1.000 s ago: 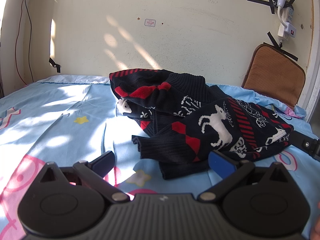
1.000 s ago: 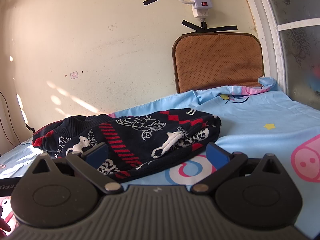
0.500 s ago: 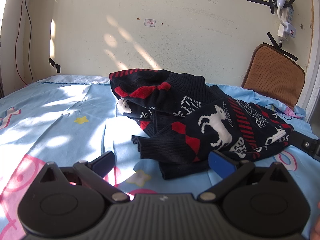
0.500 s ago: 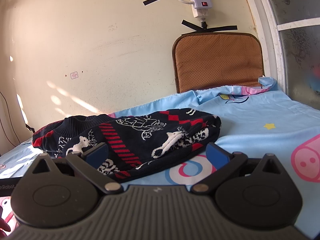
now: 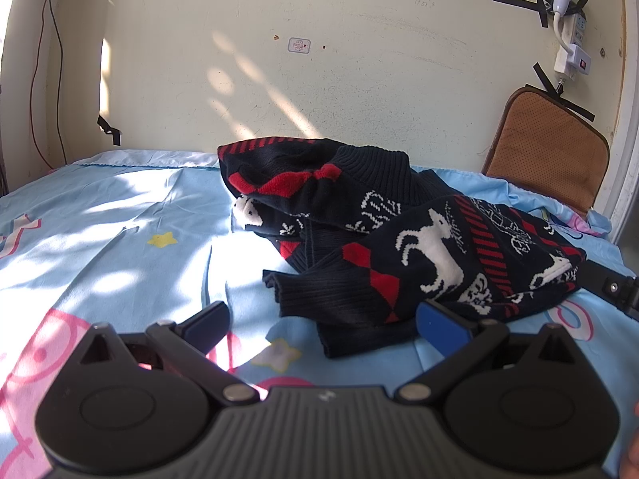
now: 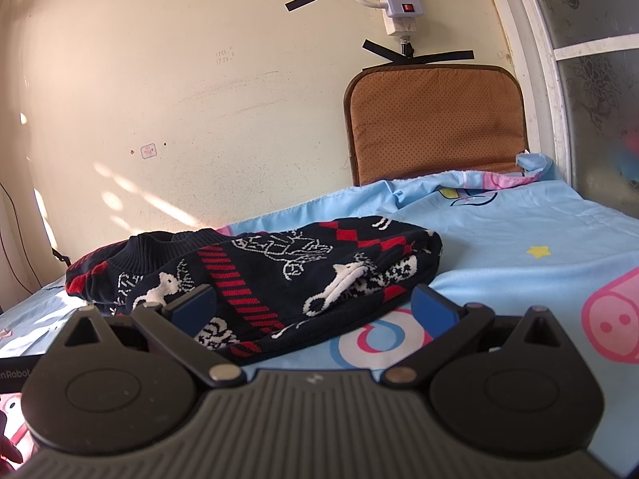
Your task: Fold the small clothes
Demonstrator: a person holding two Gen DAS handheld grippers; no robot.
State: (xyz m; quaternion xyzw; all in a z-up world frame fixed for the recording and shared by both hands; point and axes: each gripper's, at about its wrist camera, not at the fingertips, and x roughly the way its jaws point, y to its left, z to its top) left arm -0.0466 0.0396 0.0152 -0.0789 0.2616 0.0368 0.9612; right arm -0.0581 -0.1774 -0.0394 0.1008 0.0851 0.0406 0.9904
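Observation:
A small dark navy sweater (image 5: 399,239) with red diamonds and white reindeer lies crumpled on the light blue cartoon bedsheet (image 5: 120,231). One ribbed sleeve end (image 5: 303,291) sticks out toward me. My left gripper (image 5: 323,319) stands open low over the sheet, its blue pads just short of the sweater's near edge. In the right wrist view the same sweater (image 6: 287,275) lies bunched in front of my right gripper (image 6: 313,303), which is also open, its left pad close against the knit. Neither holds anything.
A cream wall (image 5: 319,60) runs behind the bed. A brown cushion (image 6: 435,123) leans against it at the back right, under a taped power strip (image 6: 399,4). A window frame (image 6: 559,80) borders the right side. Part of the other gripper (image 5: 615,287) shows at right.

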